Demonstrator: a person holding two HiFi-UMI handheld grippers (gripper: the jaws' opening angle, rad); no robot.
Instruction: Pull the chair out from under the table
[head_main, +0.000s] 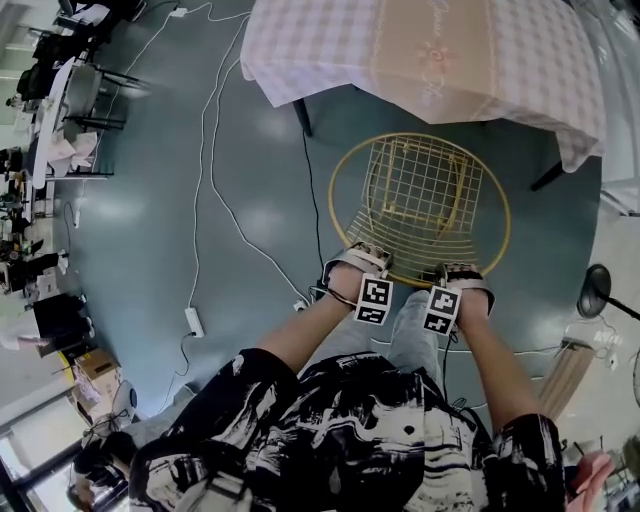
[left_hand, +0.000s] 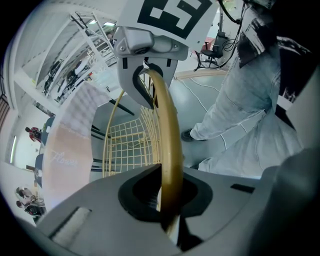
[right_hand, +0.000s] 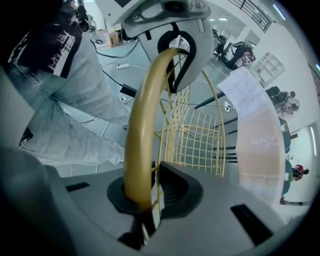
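Both hands down on the gold wire chair (head_main: 425, 190)! The left hand-held gripper (head_main: 352, 260) was clamped tight on the near edge of the chair's round golden rim (head_main: 333, 195), and the right hand-held gripper (head_main: 466, 278) was clamped on that same rim just beside it, both pointing steeply down. The chair stood on the grey-blue floor (head_main: 250, 180), most of its seat out in the open, its far side at the edge of the surface under a checked cloth (head_main: 320, 50).
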